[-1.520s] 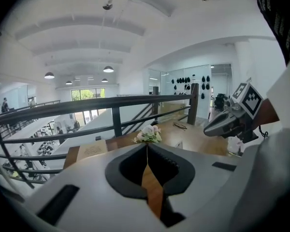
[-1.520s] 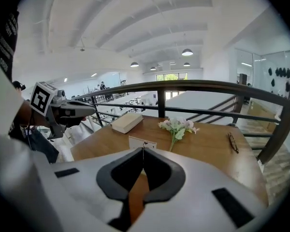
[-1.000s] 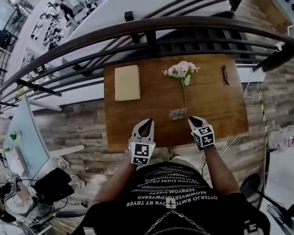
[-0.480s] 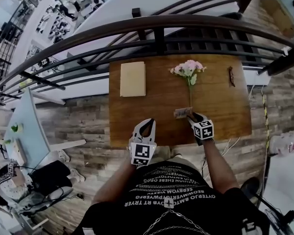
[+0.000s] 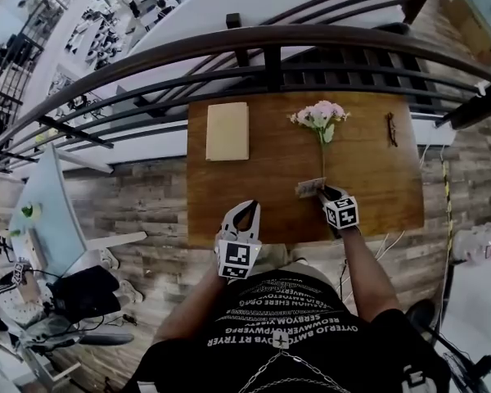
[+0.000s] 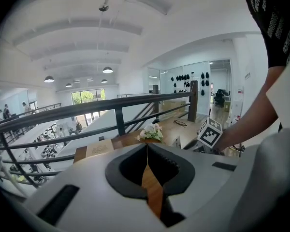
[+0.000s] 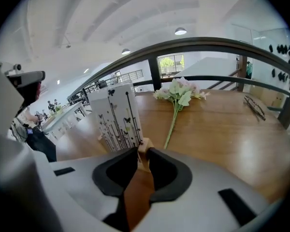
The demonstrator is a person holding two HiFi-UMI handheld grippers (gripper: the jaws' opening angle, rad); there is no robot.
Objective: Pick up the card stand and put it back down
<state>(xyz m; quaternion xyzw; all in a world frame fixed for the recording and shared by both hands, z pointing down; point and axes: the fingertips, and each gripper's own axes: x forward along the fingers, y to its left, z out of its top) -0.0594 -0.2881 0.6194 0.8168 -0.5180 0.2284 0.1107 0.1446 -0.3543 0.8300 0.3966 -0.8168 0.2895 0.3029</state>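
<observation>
The card stand (image 5: pixel 309 187) is a white card printed with stems and butterflies (image 7: pixel 115 117) on a small wooden base (image 7: pixel 144 151). It stands near the front of the wooden table (image 5: pixel 270 203). My right gripper (image 5: pixel 326 195) (image 7: pixel 143 152) has just been closing, and its tips now pinch the wooden base from both sides. My left gripper (image 5: pixel 246 209) (image 6: pixel 146 149) hovers over the table's front edge, shut with nothing in it, well to the left of the stand.
A pink and white flower sprig (image 5: pixel 320 117) (image 7: pixel 176 93) lies just behind the stand. A beige book (image 5: pixel 227 131) sits back left, and glasses (image 5: pixel 390 128) (image 7: pixel 255 108) lie back right. A dark railing (image 5: pixel 270 43) runs behind the table.
My right gripper has moved forward and down to the card stand and now has its base between the jaws. The left gripper has stayed put.
</observation>
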